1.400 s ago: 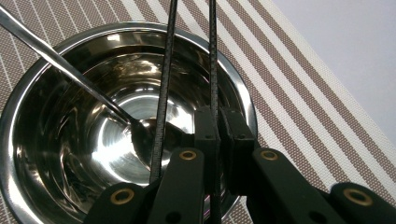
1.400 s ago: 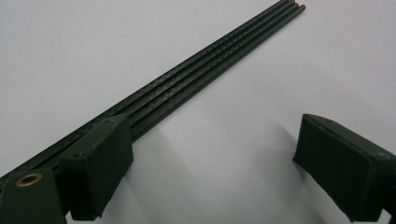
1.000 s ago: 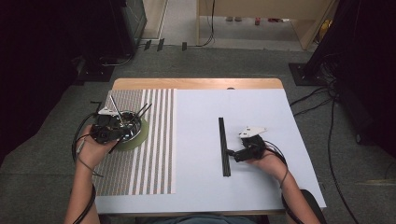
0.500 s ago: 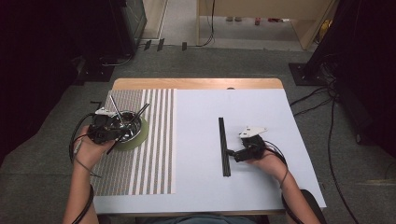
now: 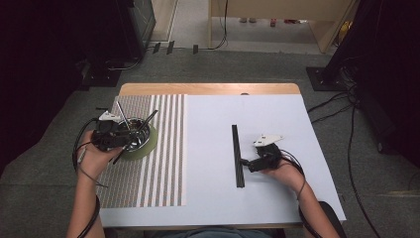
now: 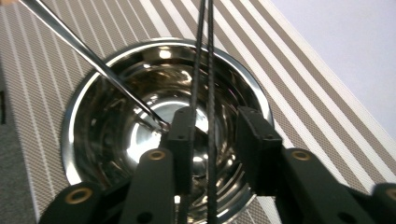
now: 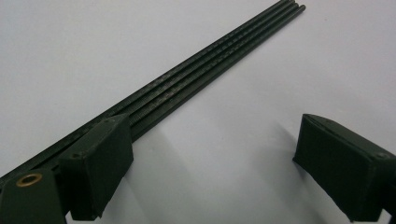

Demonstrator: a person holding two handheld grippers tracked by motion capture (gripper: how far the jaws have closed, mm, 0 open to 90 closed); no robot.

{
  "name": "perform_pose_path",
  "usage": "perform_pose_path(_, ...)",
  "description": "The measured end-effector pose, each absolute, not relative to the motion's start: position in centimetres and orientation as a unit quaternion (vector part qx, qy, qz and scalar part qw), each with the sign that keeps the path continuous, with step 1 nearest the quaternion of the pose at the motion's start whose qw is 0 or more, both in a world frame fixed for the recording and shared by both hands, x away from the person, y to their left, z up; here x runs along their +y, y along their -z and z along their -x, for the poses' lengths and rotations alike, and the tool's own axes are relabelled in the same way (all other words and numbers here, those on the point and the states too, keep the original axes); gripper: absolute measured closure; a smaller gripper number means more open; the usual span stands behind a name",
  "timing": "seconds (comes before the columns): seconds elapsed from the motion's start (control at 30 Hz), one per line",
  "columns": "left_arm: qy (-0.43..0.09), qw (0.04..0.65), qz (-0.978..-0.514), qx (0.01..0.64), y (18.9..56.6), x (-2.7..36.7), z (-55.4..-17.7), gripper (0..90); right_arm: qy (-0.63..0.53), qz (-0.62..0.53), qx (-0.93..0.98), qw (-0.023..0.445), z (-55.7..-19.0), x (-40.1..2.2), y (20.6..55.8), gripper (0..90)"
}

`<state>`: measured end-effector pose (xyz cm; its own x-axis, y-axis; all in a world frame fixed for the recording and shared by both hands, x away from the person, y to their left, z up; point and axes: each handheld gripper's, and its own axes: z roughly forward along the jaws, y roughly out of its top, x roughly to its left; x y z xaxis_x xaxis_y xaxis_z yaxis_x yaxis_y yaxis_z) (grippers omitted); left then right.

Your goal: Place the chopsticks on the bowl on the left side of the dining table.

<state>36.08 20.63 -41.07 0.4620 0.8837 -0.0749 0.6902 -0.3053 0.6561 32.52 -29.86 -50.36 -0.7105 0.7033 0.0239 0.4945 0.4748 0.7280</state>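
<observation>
High view. The left tool (image 5: 130,133) hangs over the steel bowl (image 5: 143,144), which sits on a green coaster (image 5: 152,141) on the striped placemat (image 5: 163,163) at the worktop's (image 5: 208,208) 9 o'clock side. In the left gripper view a pair of black chopsticks (image 6: 208,70) stands between the jaws, tips down in the bowl (image 6: 116,116) and leaning toward its 12 o'clock rim. The jaws have just been opening: they stand partly apart, with a clear gap at the right pad, while the sticks pass close beside the left one; whether that pad touches them cannot be told. A silver utensil handle (image 6: 93,60), already in the bowl, runs out toward 10 o'clock.

The right tool (image 5: 247,164) rests low on the white worktop, just right of centre. Its jaws stand wide open and hold nothing. In the right gripper view the remaining black chopsticks (image 7: 196,79) lie in a tight row past its left jaw, running toward 1 o'clock, and the space between the jaws is bare worktop.

Step in hand, as judged: release of a pair into the bowl. The next move calls for lifting the left tool without dragging the leaning sticks, and for shifting the right tool sideways so that the row lies between its pads before closing.
</observation>
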Motion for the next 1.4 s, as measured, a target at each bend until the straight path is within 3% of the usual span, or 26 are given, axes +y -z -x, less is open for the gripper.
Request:
perform_pose_path(0.27,-0.158,0.289,-0.800,0.501,42.3,20.3,-36.5,58.2,-0.371,-0.354,0.847,0.140,-32.5,-29.9,50.4,10.9)
perform_pose_path(0.5,-0.150,0.283,-0.805,0.500,42.9,19.9,-36.7,66.8,-0.371,-0.353,0.847,0.141,-32.5,-29.9,50.4,10.9)
perform_pose_path(0.83,-0.152,0.278,-0.811,0.492,43.1,19.2,-36.8,70.1,-0.371,-0.354,0.847,0.140,-32.5,-29.9,50.4,10.9)
perform_pose_path(1.13,-0.149,0.275,-0.814,0.489,43.3,19.4,-36.8,80.0,-0.371,-0.354,0.847,0.140,-32.5,-29.9,50.4,10.9)
perform_pose_path(1.4,-0.141,0.274,-0.817,0.488,43.2,20.3,-36.7,81.0,-0.371,-0.354,0.847,0.140,-32.5,-29.9,50.4,10.9)
